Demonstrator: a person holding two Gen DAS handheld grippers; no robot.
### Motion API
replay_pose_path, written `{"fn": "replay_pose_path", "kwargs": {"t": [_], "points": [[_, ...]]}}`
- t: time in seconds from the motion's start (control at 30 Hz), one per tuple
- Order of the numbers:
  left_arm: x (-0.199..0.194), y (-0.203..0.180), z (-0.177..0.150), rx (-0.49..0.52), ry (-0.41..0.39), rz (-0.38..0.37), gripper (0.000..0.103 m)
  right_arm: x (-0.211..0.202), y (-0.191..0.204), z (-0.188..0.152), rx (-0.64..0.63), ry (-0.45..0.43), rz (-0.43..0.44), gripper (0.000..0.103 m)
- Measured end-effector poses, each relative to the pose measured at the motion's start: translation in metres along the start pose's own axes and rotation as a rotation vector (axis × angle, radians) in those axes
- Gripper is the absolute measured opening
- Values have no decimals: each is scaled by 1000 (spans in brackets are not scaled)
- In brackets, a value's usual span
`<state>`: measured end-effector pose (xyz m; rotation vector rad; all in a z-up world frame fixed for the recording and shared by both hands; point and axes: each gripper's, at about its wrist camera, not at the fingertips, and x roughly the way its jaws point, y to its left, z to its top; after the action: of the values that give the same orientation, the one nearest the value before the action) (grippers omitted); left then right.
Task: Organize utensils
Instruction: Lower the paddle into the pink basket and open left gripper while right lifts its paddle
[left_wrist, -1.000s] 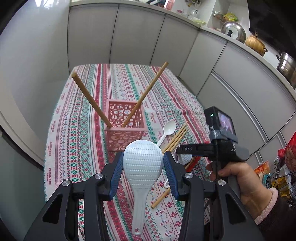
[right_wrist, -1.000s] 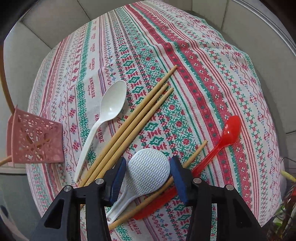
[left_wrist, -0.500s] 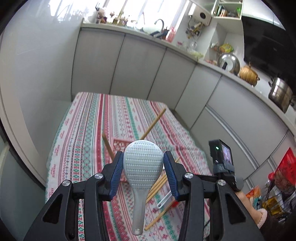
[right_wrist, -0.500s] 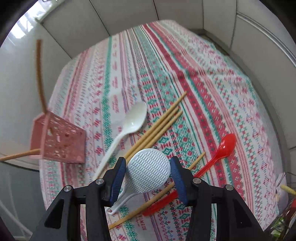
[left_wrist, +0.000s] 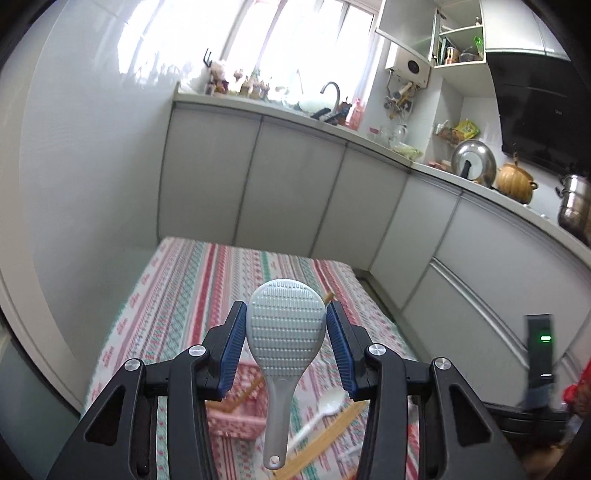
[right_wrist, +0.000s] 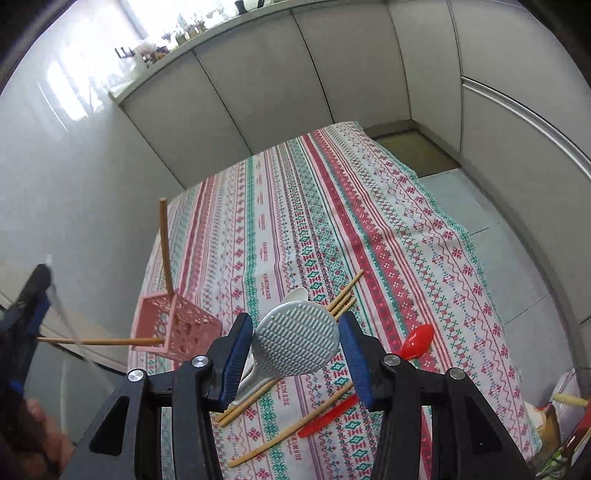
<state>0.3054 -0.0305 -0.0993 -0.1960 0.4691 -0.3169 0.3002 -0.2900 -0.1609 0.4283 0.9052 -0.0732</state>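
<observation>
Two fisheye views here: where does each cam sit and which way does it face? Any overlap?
Left wrist: on the left gripper, facing slightly down across the tablecloth toward the kitchen cabinets; own fingers clamp a rice paddle.
Right wrist: on the right gripper, pitched steeply down at the table; own fingers clamp a second rice paddle.
Shared: pink basket, white spoon, loose chopsticks.

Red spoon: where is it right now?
In the right wrist view, the red spoon lies on the tablecloth, right of the chopsticks.
</observation>
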Motion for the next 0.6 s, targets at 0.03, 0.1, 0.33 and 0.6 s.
{"fn": "replay_pose_path", "kwargs": {"t": [0.03, 0.1, 0.33, 0.6], "points": [[8, -3, -1, 12, -12, 30, 46, -1, -3, 2, 17, -1, 15, 49], [22, -6, -5, 21, -30, 80, 46, -4, -8, 4, 44, -4, 39, 49], [57, -20, -18, 100, -123, 175, 46, -15, -22, 13, 86, -29, 61, 49], [91, -15, -33, 103, -91, 235, 46, -25, -35, 17, 105, -46, 70, 48]]}}
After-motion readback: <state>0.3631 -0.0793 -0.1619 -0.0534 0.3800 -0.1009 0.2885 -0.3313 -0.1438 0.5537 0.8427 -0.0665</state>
